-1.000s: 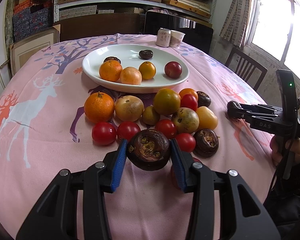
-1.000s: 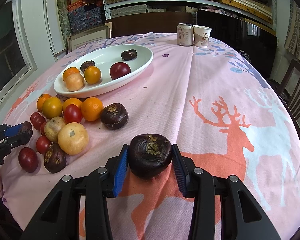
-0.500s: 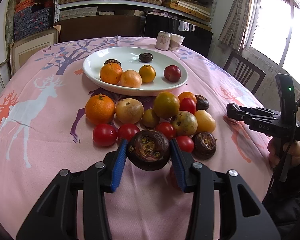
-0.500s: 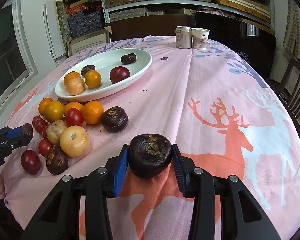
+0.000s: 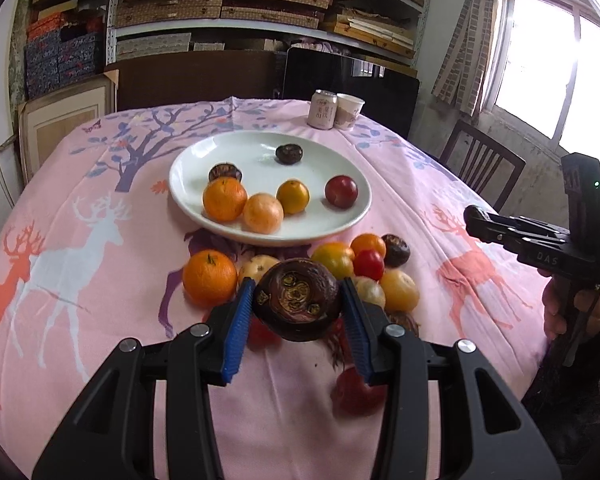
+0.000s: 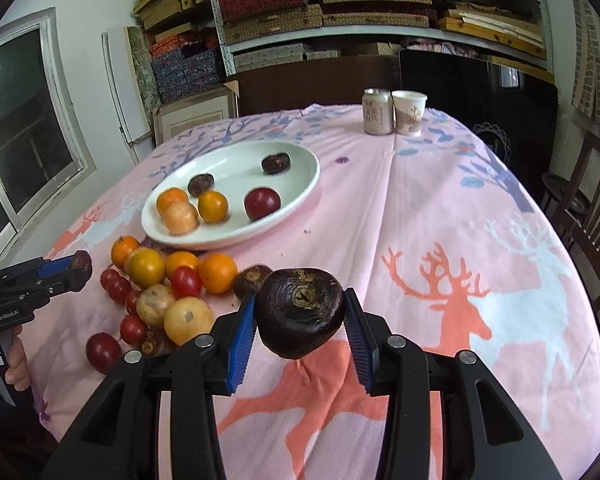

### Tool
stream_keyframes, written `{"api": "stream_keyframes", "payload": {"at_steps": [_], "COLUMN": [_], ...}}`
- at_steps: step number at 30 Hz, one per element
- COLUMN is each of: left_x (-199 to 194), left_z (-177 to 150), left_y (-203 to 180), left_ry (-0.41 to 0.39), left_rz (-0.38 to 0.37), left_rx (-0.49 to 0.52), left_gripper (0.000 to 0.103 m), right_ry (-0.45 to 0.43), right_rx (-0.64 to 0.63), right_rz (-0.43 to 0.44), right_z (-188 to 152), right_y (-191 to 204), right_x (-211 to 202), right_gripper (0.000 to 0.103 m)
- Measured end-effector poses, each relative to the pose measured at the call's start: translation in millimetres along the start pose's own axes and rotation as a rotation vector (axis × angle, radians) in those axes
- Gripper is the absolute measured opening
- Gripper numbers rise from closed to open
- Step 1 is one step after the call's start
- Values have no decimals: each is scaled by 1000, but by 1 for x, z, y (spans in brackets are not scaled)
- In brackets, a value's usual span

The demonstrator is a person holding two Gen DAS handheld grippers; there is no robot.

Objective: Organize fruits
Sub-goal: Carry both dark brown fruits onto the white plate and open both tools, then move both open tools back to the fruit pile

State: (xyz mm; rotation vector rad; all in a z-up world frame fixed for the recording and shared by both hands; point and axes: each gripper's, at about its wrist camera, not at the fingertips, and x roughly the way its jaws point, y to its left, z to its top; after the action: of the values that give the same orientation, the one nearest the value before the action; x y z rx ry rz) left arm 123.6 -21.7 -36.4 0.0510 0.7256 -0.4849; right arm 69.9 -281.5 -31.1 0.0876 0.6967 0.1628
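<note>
My left gripper point(image 5: 298, 312) is shut on a dark purple mangosteen point(image 5: 298, 300), held above a pile of loose oranges, tomatoes and mangosteens point(image 5: 340, 264) on the pink cloth. My right gripper point(image 6: 300, 320) is shut on another dark mangosteen point(image 6: 300, 312), held above the cloth right of the same pile point(image 6: 160, 292). A white oval plate point(image 5: 340, 224) beyond the pile holds several fruits: oranges, a red plum and two mangosteens. It also shows in the right wrist view point(image 6: 296, 200). The right gripper appears in the left wrist view point(image 5: 476, 218), the left one in the right wrist view point(image 6: 80, 266).
A drink can point(image 5: 322, 109) and a paper cup point(image 5: 349, 111) stand at the table's far edge. A wooden chair point(image 5: 480, 168) stands at the right side. Shelves with boxes fill the back wall.
Both grippers have risen with their mangosteens and tilted forward. The plate and pile now sit further up in both views.
</note>
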Motion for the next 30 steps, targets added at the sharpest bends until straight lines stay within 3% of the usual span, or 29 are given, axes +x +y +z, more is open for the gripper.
{"api": "stream_keyframes", "payload": {"at_steps": [5, 8, 11, 15, 21, 23, 24, 25, 30], "left_x": [12, 35, 64, 112, 173, 178, 176, 172, 140], "left_z": [50, 84, 113, 137, 148, 148, 148, 147, 136], "left_y": [-6, 0, 5, 9, 23, 26, 27, 29, 35], "left_ry": [-49, -52, -41, 3, 110, 115, 105, 90, 72], "left_rz": [44, 38, 24, 63, 86, 96, 103, 107, 112], "left_rx": [89, 86, 76, 101, 73, 63, 56, 48, 1], "left_gripper": [42, 42, 42, 42, 43, 52, 63, 74, 77], "right_ry": [-89, -126, -122, -90, -27, -52, -78, -93, -106], "right_rx": [-42, -73, -91, -89, -149, -166, -168, -163, -87], "right_rz": [-26, -42, -37, -21, 9, 1, -13, -6, -5], "right_z": [43, 67, 88, 106, 115, 115, 116, 115, 104], "right_y": [8, 13, 14, 11, 25, 32, 33, 31, 15], "right_x": [-7, 5, 33, 78, 138, 141, 137, 133, 101], "right_gripper": [43, 43, 43, 43, 44, 57, 65, 66, 66]}}
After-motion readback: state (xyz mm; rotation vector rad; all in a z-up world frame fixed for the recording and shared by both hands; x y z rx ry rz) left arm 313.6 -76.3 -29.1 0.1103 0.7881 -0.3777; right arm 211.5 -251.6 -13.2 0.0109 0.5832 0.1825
